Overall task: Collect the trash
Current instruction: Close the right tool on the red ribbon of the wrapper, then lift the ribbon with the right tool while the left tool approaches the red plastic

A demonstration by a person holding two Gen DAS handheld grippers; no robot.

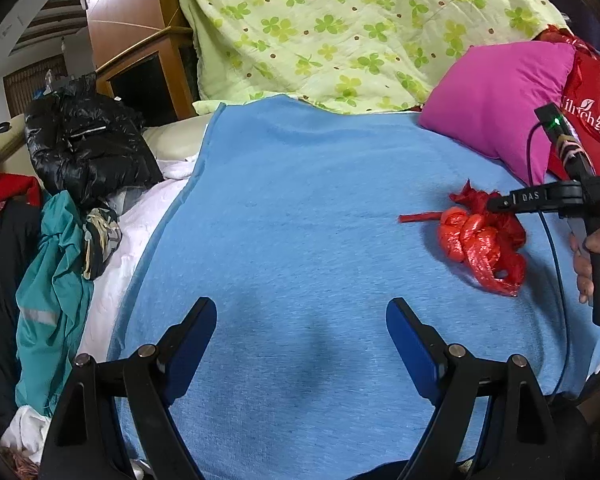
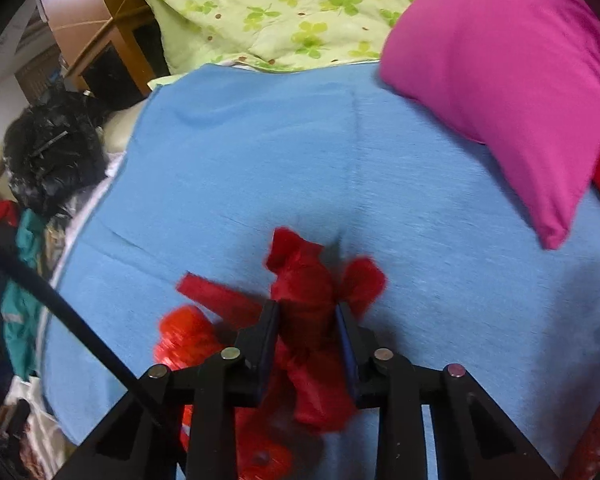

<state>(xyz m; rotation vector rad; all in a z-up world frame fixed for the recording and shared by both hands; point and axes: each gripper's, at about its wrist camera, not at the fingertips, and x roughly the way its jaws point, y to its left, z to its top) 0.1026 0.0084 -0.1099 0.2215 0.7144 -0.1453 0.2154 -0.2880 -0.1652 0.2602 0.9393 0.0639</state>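
Nearest the lens: right gripper [image 2: 308, 316], blue pads pinched narrow on the twisted neck of a crumpled red plastic bag [image 2: 304, 292], loose bunches spilling out on both sides and below. From the left wrist view, same bag [image 1: 482, 240] lying on the blue blanket [image 1: 300, 200] toward its right edge, just short of the pink pillow [image 1: 496, 108]. Left gripper [image 1: 302, 344] low over bare blanket near the front edge, fingers spread wide, nothing between them.

Advice for the lift: keep the pinch firm on the knot, not on a thin flap likely to slip or tear. Raise straight up and slowly, watching the trailing red strip [image 2: 216, 296]. Probably wise to keep clear of the black cable [image 2: 68, 312]. Free gripper ready for support underneath, should the bundle sag.
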